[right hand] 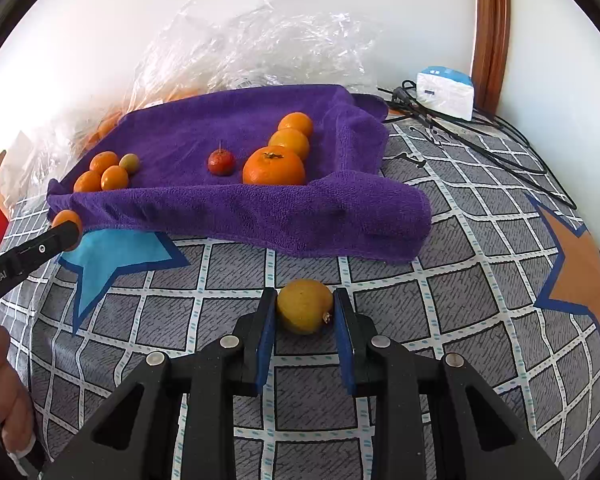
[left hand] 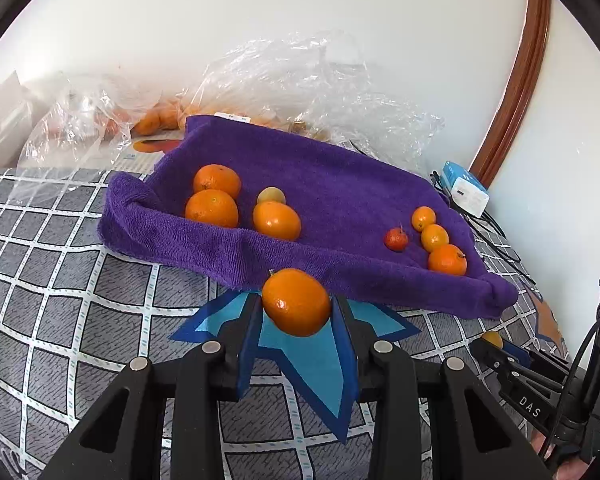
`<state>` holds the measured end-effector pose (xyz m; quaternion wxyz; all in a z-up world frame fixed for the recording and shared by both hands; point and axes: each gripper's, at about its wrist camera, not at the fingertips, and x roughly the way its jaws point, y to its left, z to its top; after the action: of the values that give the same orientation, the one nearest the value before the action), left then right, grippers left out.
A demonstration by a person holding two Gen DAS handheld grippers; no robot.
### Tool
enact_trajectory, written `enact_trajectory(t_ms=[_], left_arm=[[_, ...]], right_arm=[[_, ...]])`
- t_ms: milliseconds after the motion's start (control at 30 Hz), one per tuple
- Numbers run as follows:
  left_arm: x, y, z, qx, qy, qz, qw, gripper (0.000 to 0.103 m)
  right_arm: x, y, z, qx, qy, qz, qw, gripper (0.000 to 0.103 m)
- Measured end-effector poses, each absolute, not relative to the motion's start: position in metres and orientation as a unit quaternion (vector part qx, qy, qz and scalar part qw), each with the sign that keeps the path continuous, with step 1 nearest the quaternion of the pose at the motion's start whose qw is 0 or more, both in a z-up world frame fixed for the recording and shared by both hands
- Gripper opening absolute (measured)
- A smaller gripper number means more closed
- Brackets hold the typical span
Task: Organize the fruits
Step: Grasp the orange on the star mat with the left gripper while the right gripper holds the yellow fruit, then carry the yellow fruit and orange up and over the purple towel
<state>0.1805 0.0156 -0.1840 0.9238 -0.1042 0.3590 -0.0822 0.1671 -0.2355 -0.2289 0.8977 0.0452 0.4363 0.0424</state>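
Left gripper (left hand: pixel 296 312): clamped on orange (left hand: pixel 296 302), lower centre, before towel (left hand: pixel 340 184) edge | Right gripper (right hand: pixel 305 312): clamped on yellow fruit (right hand: pixel 305 306), lower centre | Towel: four fruits at left (left hand: pixel 236 204), four at right (left hand: pixel 432 238).

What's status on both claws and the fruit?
Left claw shut on orange. Right claw shut on yellow fruit. Both short of purple towel, eight fruits already on it. Nothing in the way.
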Motion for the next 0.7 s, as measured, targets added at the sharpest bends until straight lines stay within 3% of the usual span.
enact_trajectory(t_ms=[700], left_arm=[[0.177, 0.040, -0.174, -0.166, 0.330, -0.063, 0.927, 0.033]], right_arm=[[0.165, -0.232, -0.228, 0.042, 0.434, 0.067, 0.897, 0.028]])
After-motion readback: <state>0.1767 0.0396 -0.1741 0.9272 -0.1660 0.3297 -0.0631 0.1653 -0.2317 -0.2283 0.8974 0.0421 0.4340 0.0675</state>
